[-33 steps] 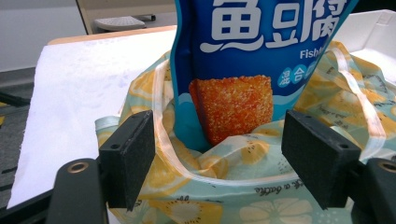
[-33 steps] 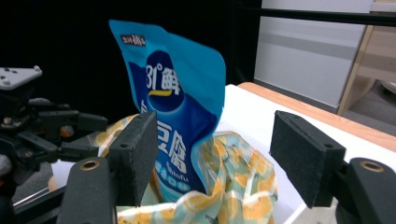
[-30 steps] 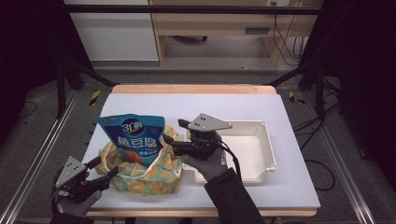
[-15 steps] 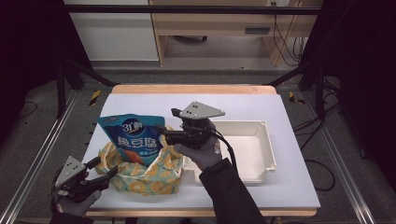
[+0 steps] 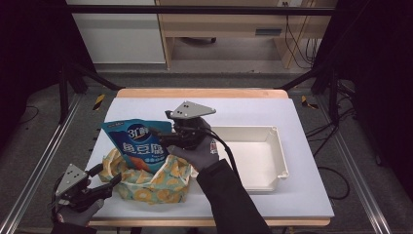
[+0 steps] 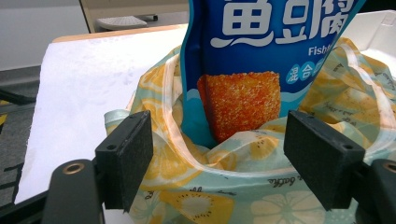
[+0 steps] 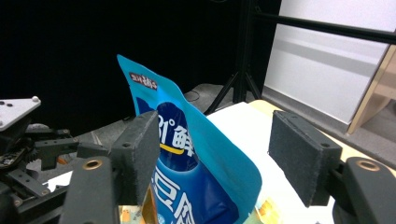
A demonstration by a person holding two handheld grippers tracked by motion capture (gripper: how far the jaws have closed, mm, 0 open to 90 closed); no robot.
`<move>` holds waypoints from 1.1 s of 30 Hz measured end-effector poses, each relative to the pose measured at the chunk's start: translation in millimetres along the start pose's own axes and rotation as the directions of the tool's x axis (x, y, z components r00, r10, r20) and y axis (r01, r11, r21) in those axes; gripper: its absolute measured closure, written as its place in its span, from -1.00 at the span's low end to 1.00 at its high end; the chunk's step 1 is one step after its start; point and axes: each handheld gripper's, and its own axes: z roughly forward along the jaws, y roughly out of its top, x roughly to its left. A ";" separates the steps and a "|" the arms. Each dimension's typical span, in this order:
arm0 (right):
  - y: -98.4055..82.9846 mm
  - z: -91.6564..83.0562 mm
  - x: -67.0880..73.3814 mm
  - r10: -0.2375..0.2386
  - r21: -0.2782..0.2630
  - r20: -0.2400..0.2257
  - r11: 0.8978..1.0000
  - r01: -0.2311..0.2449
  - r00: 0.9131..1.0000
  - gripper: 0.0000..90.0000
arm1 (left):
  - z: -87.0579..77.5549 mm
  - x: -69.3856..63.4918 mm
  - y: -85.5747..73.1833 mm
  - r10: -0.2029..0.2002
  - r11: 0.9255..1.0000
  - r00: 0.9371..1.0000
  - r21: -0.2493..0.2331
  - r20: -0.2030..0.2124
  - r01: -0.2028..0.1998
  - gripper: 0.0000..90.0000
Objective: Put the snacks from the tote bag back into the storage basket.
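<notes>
Tongs (image 5: 158, 137) by snack bag (image 5: 139, 146), white table (image 5: 302, 195), dark rm

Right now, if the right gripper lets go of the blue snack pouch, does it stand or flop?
Probably leans or tips: the blue snack pouch stands tall with only its bottom tucked in the soft lemon-print bag. Its top edge curves in the right gripper view, so likely thin, flexible film. Glossy surface; could be slippery.

The tall blue snack bag (image 5: 139, 146) blocks the lemon bag's (image 5: 146, 187) mouth; bare table (image 5: 302, 195) lies around the white tray (image 5: 277, 151).
</notes>
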 end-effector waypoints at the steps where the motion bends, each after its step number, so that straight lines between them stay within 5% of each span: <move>1: -1.9 2.5 -0.2 0.005 0.007 -0.003 1.000 -0.005 1.000 -0.24 | 0.2 0.2 -0.1 -0.002 1.000 1.000 0.000 0.000 0.002 -0.47; 17: -45.7 37.7 -4.0 0.041 0.106 -0.018 0.994 -0.039 0.999 -0.14 | 1.0 -0.2 -0.2 0.005 1.000 1.000 0.008 0.001 -0.005 -0.45; 33: -62.8 56.3 -1.0 0.040 0.110 -0.056 0.993 -0.034 0.998 0.03 | 0.7 -0.3 -0.3 0.020 1.000 1.000 -0.004 0.000 -0.020 -0.46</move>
